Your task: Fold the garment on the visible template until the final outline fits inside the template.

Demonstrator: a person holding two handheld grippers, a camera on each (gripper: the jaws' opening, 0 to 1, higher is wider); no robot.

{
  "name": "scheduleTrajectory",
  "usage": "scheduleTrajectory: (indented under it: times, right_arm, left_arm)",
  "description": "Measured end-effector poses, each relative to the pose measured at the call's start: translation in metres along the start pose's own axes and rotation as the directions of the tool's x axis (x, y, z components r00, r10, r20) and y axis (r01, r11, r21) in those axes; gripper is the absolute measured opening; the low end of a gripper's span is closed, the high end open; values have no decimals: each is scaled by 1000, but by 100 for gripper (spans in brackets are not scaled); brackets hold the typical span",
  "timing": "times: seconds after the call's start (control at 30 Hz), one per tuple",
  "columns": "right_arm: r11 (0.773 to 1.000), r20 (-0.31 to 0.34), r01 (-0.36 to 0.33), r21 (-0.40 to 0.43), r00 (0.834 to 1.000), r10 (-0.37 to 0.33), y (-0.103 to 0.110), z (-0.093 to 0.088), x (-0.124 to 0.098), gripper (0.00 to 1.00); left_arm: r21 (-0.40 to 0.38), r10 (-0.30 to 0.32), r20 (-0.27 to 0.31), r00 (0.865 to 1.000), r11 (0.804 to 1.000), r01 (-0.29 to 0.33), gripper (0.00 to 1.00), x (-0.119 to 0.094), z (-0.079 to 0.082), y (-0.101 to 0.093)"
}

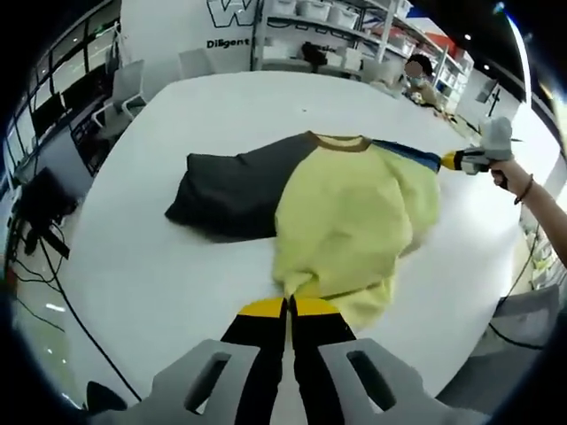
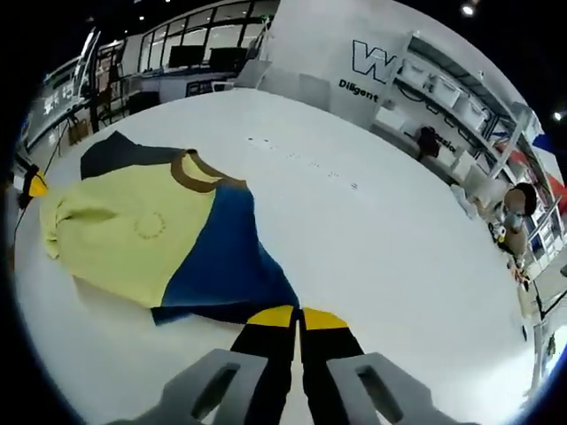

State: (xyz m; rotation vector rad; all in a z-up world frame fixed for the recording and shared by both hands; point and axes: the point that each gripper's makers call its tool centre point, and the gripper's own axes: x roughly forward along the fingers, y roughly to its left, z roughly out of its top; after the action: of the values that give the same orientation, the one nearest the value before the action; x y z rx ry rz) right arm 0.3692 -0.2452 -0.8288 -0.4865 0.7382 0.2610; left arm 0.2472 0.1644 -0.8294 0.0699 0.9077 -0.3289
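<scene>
A sweatshirt lies on the white table (image 1: 159, 292), with a yellow body (image 1: 350, 221), a brown collar (image 1: 341, 142), a dark grey sleeve (image 1: 235, 190) and a blue sleeve (image 1: 412, 155). My left gripper (image 1: 288, 307) is shut on the bunched yellow hem at the near edge. A hand holds my right gripper (image 1: 461, 160) at the blue sleeve's end. In the right gripper view, my right gripper (image 2: 297, 317) is shut on the tip of the blue sleeve (image 2: 226, 261). The yellow body (image 2: 124, 230) and collar (image 2: 190, 170) spread to the left. My left gripper (image 2: 35, 186) shows at the far hem.
Faint small marks (image 2: 301, 161) dot the table (image 2: 372, 230) beyond the garment. Shelves with boxes (image 1: 328, 18) and chairs (image 1: 124, 88) stand past the far edge, where a person (image 1: 421, 80) sits. Cables (image 1: 44, 266) hang off the left side. The right table edge (image 1: 496, 301) is close.
</scene>
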Motion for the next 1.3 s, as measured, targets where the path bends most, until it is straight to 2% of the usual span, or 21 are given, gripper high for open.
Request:
scheduleTrajectory:
  times: [0.17,0.3,0.47,0.67,0.9,0.93,1.0,1.03,1.07,1.1,1.13,1.17,1.23,1.27,1.3]
  right_arm:
    - [996,-25,62,-61,998,-64,-11,-3,-1,0]
    - [996,-28,75,-48,997,-77,-15,-4,0,0]
    - [989,-52,114,-99,991,-119,-24,-7,3,0]
    - [987,-60,122,-107,990,-129,-34,-7,12,0]
    - [990,-58,104,-91,992,-109,-34,-7,18,0]
    - [991,-41,95,-89,994,-99,-33,-5,19,0]
    - [995,-17,86,-50,996,-87,-30,-1,17,0]
    - [998,6,70,4,998,-70,-27,2,15,0]
    - [998,15,30,49,999,-30,-20,3,12,0]
    - [997,20,14,72,1000,-16,-18,3,12,0]
    - [988,42,-22,153,999,16,-10,5,8,3]
    - [981,75,-54,186,996,41,-4,8,6,12]
    - [941,141,-156,301,983,117,17,15,-4,24]
    - [934,147,-176,310,980,136,21,15,-5,31]
    - [907,174,-236,348,967,185,38,17,-13,35]
  left_arm:
    - [3,12,-7,1000,1000,-12,1,0,-1,5]
    - [10,30,-16,999,1000,-30,1,1,-3,12]
    - [-7,32,-27,999,999,-32,1,0,-7,16]
    - [-17,35,-67,997,999,-37,1,0,-16,18]
    - [-19,27,-74,997,999,-29,1,-1,-18,15]
    - [-13,25,-67,997,1000,-25,1,-1,-17,13]
    - [-20,16,-51,999,1000,-17,2,-1,-15,11]
    - [-33,9,-40,999,999,-11,3,-2,-14,9]
    - [-36,8,-35,999,999,-9,7,-3,-14,8]
    - [-39,10,-32,999,999,-12,15,-4,-14,8]
    - [-37,17,-25,1000,999,-18,21,-4,-14,6]
    - [-31,20,-21,1000,999,-20,26,-5,-14,4]
    - [13,13,-7,1000,1000,-12,31,-7,-13,-4]
    - [14,10,-9,1000,1000,-10,34,-8,-14,-6]
    - [15,2,-11,1000,1000,-2,36,-10,-15,-11]
